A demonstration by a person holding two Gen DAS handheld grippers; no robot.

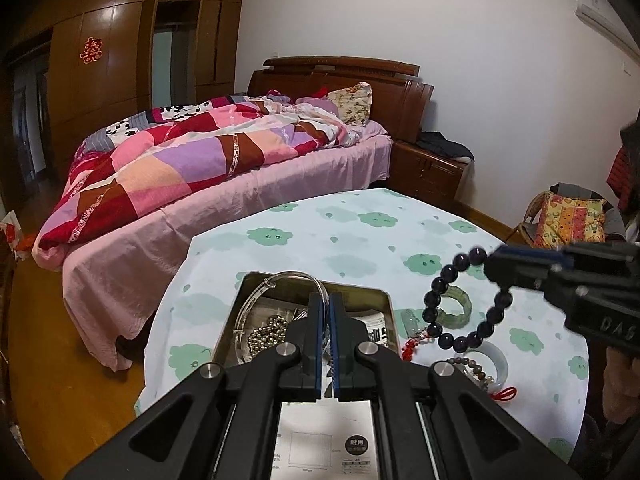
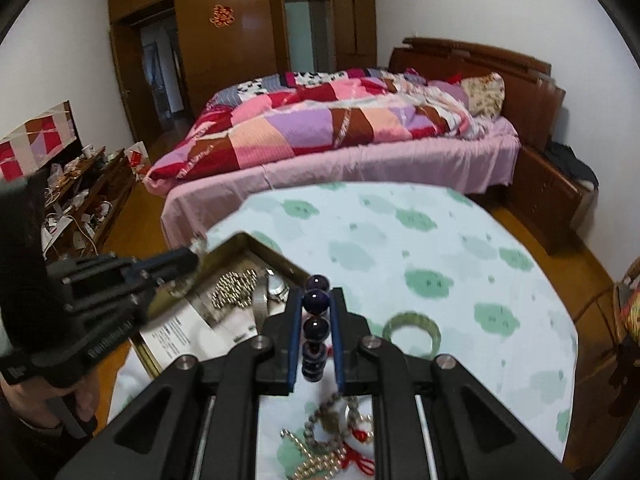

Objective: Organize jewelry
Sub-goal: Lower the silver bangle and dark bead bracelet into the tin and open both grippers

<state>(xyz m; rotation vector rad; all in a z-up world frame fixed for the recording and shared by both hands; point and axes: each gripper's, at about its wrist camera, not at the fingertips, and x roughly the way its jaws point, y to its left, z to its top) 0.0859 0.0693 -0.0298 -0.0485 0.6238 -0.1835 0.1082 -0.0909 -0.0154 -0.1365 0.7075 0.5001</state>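
My right gripper (image 2: 316, 294) is shut on a bracelet of dark purple beads (image 2: 316, 326). In the left wrist view that bracelet (image 1: 448, 276) hangs as a loop from the right gripper (image 1: 491, 270), lifted above the table. My left gripper (image 1: 326, 302) is shut on a thin silver bangle (image 1: 280, 278) over an open metal tin (image 1: 390, 312). The right wrist view shows the left gripper (image 2: 194, 257) at the tin's (image 2: 256, 242) far corner. A green jade bangle (image 1: 460, 300) lies on the cloth beside the tin.
The tin holds a pale bead chain (image 1: 266, 334), a watch (image 2: 274, 286) and printed paper. A white bangle with red cord (image 1: 498, 364) and a small bead bracelet (image 1: 478, 372) lie near the table's front. A bed (image 1: 224, 168) stands behind the cloud-print table (image 1: 328, 224).
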